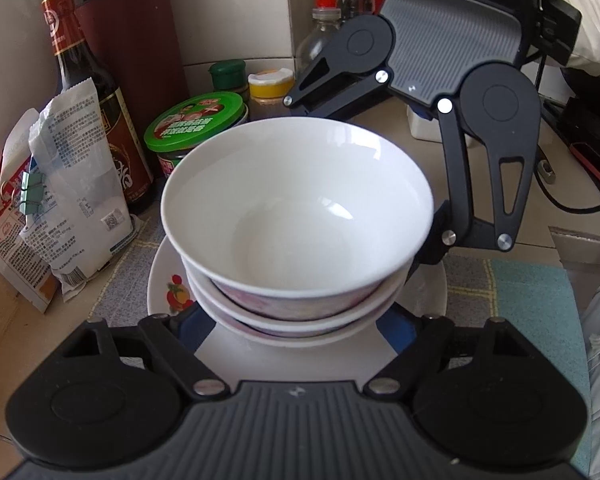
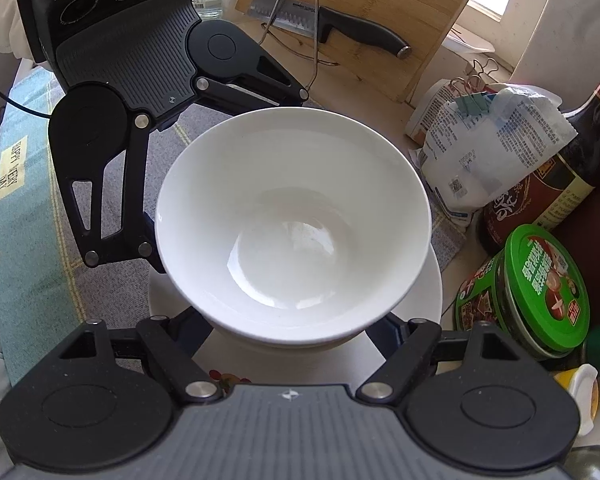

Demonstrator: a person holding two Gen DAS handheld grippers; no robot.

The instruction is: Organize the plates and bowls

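Observation:
Three stacked white bowls (image 1: pixel 296 200) (image 2: pixel 292 208) stand on a white plate (image 1: pixel 160 280) (image 2: pixel 432 292) with a fruit pattern. My left gripper (image 1: pixel 292 328) straddles the lower bowls from the near side. Its blue pads (image 1: pixel 188 326) sit close to them, but the rims hide whether they touch. My right gripper (image 2: pixel 290 332) comes from the opposite side and is shut on the lower part of the stack. In the left wrist view its fingers (image 1: pixel 456 200) reach down behind the top bowl.
A dark sauce bottle (image 1: pixel 84 92), clipped bags (image 1: pixel 72 200), a green-lidded jar (image 1: pixel 196 120) and small bottles crowd one side of the plate. A knife (image 2: pixel 340 24) lies on a wooden board (image 2: pixel 400 8) behind it. A checked cloth (image 1: pixel 540 300) covers the counter underneath.

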